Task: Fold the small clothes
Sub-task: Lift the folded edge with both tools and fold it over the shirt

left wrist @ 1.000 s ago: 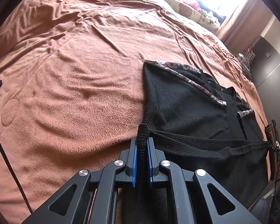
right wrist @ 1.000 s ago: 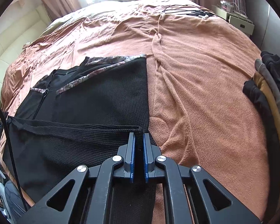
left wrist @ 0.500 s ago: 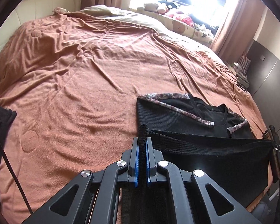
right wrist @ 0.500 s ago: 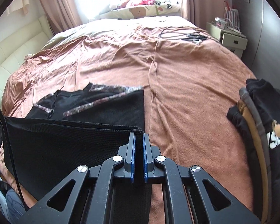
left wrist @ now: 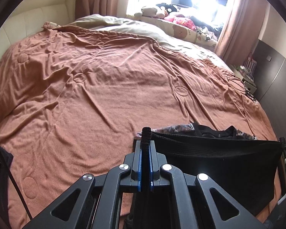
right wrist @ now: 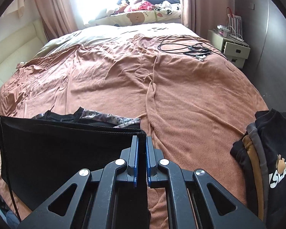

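A black knit garment (left wrist: 219, 164) (right wrist: 66, 148) with patterned trim hangs stretched between my two grippers above the near edge of the bed. My left gripper (left wrist: 145, 143) is shut on the hem's left corner, which sticks up between the blue pads. My right gripper (right wrist: 142, 139) is shut on the hem's right corner. The lifted hem forms a taut black sheet, and behind it the garment's upper part with floral trim (right wrist: 112, 118) still rests on the brown blanket (left wrist: 104, 95).
A stack of folded clothes (right wrist: 267, 162) sits at the right edge of the bed. Cables and phones (right wrist: 196, 50) lie far right on the blanket. Pillows and plush toys (left wrist: 173, 17) are at the far end. A nightstand (right wrist: 230, 47) stands beside the bed.
Both grippers have risen with the hem, lifting the garment's lower half off the blanket. More of the room and far bed shows, and less of the garment lies flat.
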Motion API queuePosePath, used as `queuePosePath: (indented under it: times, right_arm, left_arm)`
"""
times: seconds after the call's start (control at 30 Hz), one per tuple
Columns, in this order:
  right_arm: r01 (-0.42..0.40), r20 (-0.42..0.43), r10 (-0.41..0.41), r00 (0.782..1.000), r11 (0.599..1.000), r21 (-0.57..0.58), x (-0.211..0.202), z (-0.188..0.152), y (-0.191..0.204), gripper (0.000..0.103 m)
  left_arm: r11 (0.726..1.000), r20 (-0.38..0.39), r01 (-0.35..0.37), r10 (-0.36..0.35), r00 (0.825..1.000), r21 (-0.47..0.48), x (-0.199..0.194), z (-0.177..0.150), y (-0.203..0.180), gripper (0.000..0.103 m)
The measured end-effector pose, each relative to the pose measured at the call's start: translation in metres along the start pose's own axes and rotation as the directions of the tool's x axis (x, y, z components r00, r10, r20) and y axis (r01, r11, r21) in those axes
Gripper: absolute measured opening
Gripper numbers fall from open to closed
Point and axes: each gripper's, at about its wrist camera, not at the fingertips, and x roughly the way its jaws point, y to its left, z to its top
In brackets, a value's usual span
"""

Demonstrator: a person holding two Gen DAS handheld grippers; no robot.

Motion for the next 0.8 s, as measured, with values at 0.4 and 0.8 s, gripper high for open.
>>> queuePosePath:
  times: [0.4,0.8]
  right_arm:
    - [0.047,-0.063,-0.049,0.997,0.998,-0.030,0.077,0.040,0.008,0.003]
    - [0.105,-0.136,-0.111,0.984,0.993,-0.056,0.153,0.062,0.017,0.003]
  left_arm:
    - [0.999,-0.080,-0.047,0.047,0.996,0.003,0.077,0.032,0.004,0.006]
    - [0.995,-0.178,-0.100,0.098,0.979,0.000,0.146,0.039,0.017,0.006]
